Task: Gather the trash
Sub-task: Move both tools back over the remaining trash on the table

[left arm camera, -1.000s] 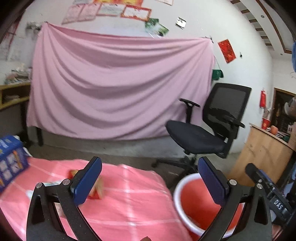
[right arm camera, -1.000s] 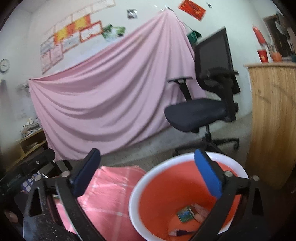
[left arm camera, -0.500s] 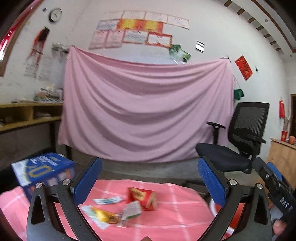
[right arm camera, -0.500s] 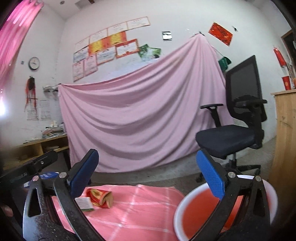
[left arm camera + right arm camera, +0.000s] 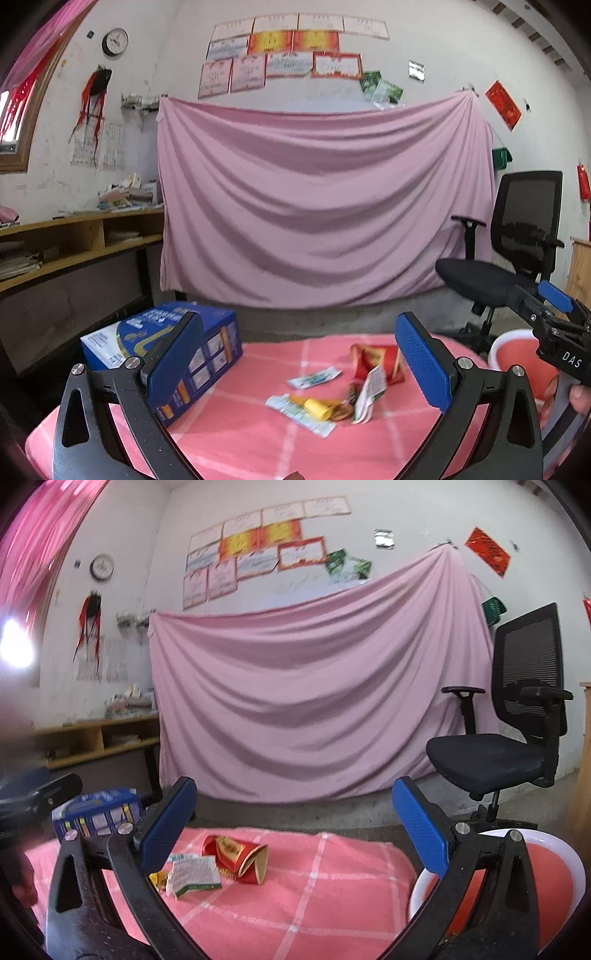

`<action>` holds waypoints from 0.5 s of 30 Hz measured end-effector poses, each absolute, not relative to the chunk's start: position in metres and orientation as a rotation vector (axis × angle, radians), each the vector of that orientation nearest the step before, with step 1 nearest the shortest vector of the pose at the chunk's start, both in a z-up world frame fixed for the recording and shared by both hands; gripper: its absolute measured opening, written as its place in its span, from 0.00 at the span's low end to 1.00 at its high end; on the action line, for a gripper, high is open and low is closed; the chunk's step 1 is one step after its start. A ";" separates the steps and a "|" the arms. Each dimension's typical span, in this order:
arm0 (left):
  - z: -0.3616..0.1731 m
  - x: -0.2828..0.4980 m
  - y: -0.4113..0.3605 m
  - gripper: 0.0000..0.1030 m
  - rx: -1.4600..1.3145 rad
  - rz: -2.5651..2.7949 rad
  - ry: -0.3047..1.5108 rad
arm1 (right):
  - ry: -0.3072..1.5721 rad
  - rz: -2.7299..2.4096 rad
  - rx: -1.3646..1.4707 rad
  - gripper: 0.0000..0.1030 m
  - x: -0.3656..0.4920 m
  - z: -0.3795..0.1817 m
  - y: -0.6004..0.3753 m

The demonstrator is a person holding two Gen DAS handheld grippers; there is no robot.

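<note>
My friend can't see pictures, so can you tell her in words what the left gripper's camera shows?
The open left gripper hangs above a pink checked tablecloth strewn with trash: a crushed red paper cup, a yellow wrapper and paper packets. A blue box sits left, a red bucket right, a pink sheet behind.

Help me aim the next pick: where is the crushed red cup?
In both wrist views, the crushed red cup lies on its side on the pink cloth, beside the wrappers, left of the red bucket.
</note>
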State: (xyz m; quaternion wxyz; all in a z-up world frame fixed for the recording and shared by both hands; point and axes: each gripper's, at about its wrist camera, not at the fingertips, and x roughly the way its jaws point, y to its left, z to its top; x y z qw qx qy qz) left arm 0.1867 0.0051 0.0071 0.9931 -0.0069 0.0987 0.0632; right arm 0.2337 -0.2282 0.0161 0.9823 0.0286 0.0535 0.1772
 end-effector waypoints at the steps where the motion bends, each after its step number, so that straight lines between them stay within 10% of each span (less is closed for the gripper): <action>1: 0.003 0.189 0.010 0.99 -0.016 0.124 0.219 | 0.124 0.366 0.043 1.00 0.237 0.013 -0.223; 15: -0.039 0.239 0.056 0.98 -0.097 0.207 0.549 | 0.403 0.424 -0.031 1.00 0.294 -0.016 -0.174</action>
